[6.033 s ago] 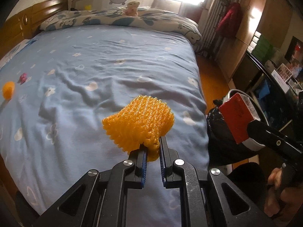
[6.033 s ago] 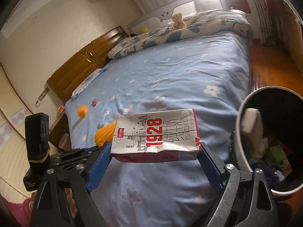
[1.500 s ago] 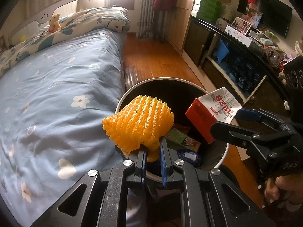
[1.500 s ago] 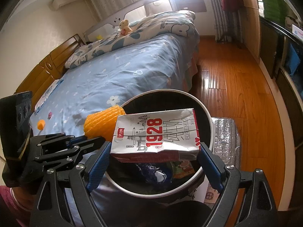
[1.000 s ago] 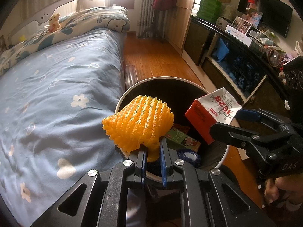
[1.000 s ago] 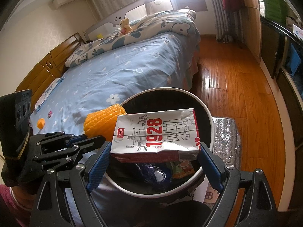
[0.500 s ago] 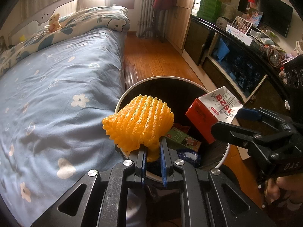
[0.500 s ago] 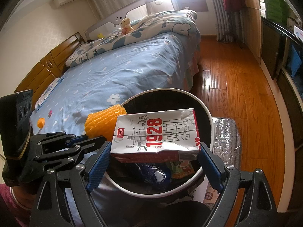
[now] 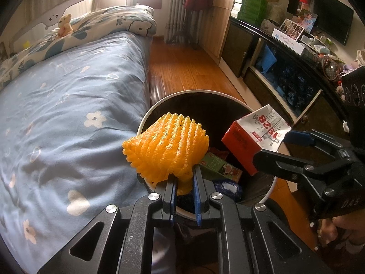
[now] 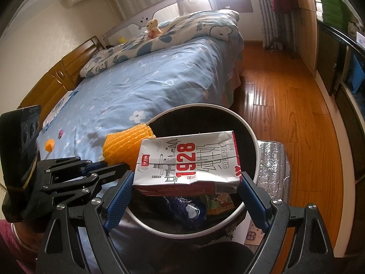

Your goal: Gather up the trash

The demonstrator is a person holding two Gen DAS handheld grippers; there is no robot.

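My left gripper (image 9: 184,183) is shut on an orange foam fruit net (image 9: 166,147) and holds it over the near left rim of a round white bin (image 9: 159,100) with a black liner. My right gripper (image 10: 186,183) is shut on a red and white "1928" milk carton (image 10: 187,159), held flat over the bin's opening (image 10: 251,132). The carton also shows in the left wrist view (image 9: 253,134), and the net in the right wrist view (image 10: 124,146). The bin holds several wrappers and a blue packet (image 9: 225,188).
The bed with a blue flowered sheet (image 9: 68,96) lies left of the bin. A small orange piece (image 10: 49,145) and a pink piece (image 10: 60,133) lie on the bed. A silver foil bag (image 10: 273,166) stands right of the bin on the wooden floor (image 10: 285,105). A dark cabinet (image 9: 285,73) runs along the right.
Six seconds ago both grippers were over the bed; they have since carried the net and the carton to above the bin. Over the last second they have hardly moved.
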